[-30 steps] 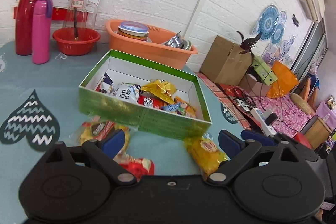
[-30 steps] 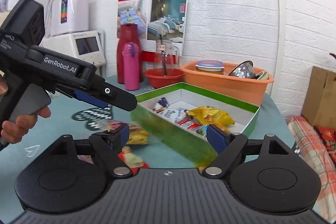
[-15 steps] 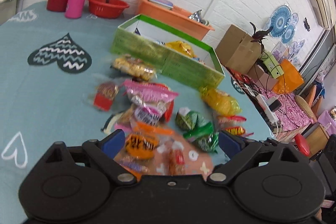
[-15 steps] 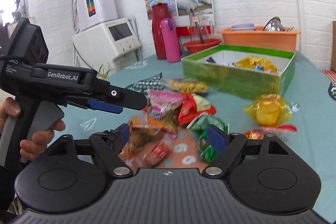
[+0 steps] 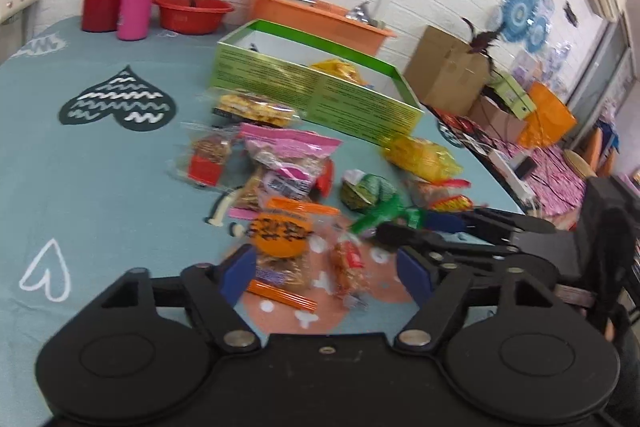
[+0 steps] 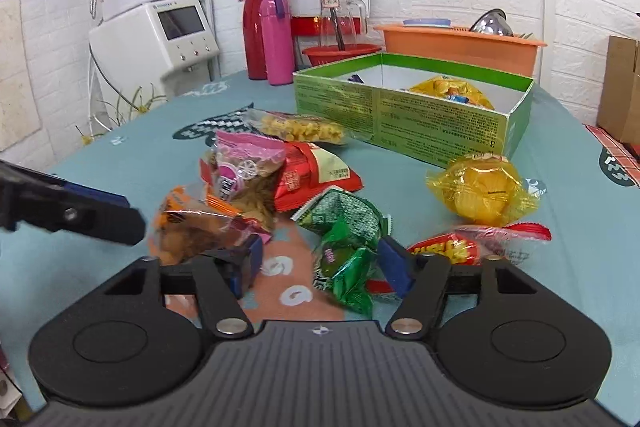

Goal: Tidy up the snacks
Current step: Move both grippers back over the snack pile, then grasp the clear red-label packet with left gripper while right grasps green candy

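Note:
A green cardboard box (image 5: 320, 95) (image 6: 412, 123) stands on the teal table and holds a few snack packs. Before it lies a heap of snacks: a pink bag (image 5: 288, 155) (image 6: 244, 155), an orange bag (image 5: 280, 235) (image 6: 192, 227), green packs (image 5: 368, 191) (image 6: 344, 231), a yellow pack (image 5: 420, 157) (image 6: 484, 187), a red bag (image 6: 316, 175). My left gripper (image 5: 326, 275) is open, low over the orange bag. My right gripper (image 6: 320, 263) is open, its jaws on either side of the green packs.
A red flask (image 6: 262, 23), a pink bottle (image 6: 276, 41), a red bowl (image 6: 340, 53) and an orange basket (image 6: 460, 43) stand at the table's far side. A white appliance (image 6: 156, 43) stands left. Cardboard boxes (image 5: 444, 71) and clutter lie beyond the right edge.
Both grippers have pulled back from the green box to the near side of the table, and now hang low over the snack heap. Both stay open and empty.

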`<state>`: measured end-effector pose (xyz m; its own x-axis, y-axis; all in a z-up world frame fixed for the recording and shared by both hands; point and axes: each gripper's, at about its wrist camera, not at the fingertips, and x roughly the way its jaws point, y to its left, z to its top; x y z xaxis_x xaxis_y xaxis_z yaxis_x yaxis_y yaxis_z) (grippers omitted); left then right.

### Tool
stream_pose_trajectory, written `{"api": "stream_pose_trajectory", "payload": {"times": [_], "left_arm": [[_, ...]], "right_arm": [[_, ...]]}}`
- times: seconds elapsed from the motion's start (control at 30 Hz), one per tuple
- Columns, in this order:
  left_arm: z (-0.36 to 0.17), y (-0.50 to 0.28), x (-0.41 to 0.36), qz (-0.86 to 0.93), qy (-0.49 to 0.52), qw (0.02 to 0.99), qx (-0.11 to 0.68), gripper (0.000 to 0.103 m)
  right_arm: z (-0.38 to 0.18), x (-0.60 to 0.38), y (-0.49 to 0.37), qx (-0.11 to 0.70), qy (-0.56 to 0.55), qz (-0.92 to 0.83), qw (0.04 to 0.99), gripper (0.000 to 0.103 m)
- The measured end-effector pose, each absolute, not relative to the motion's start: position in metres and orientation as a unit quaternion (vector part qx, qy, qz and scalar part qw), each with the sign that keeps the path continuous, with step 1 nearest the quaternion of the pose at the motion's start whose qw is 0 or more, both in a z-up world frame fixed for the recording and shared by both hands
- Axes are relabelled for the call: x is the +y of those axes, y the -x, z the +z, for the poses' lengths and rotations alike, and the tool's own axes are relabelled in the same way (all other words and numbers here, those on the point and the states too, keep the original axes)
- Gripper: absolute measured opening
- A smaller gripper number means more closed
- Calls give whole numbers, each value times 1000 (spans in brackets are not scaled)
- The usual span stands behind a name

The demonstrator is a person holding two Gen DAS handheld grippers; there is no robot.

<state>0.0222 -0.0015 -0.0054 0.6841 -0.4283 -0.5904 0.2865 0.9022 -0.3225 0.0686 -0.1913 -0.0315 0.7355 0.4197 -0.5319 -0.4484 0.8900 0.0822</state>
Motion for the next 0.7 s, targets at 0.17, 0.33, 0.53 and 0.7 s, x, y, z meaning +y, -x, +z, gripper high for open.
{"api": "stream_pose_trajectory", "payload": {"times": [0.17,0.33,0.53,0.7], "left_arm": [[-16,-28,-30,-224,85,900,363,55],[-33,-40,-48,-186,54,906,377,61],[-38,-43,-52,-182,46,908,375,63],[-38,-43,-55,-178,37,909,375,62]], "right_arm": [[-33,-203,-53,291,16,256,922,50],[-33,-216,-36,299,-5,261,918,53],[-36,-216,-40,299,-14,261,918,58],[-41,-215,-42,295,-19,263,918,55]]}}
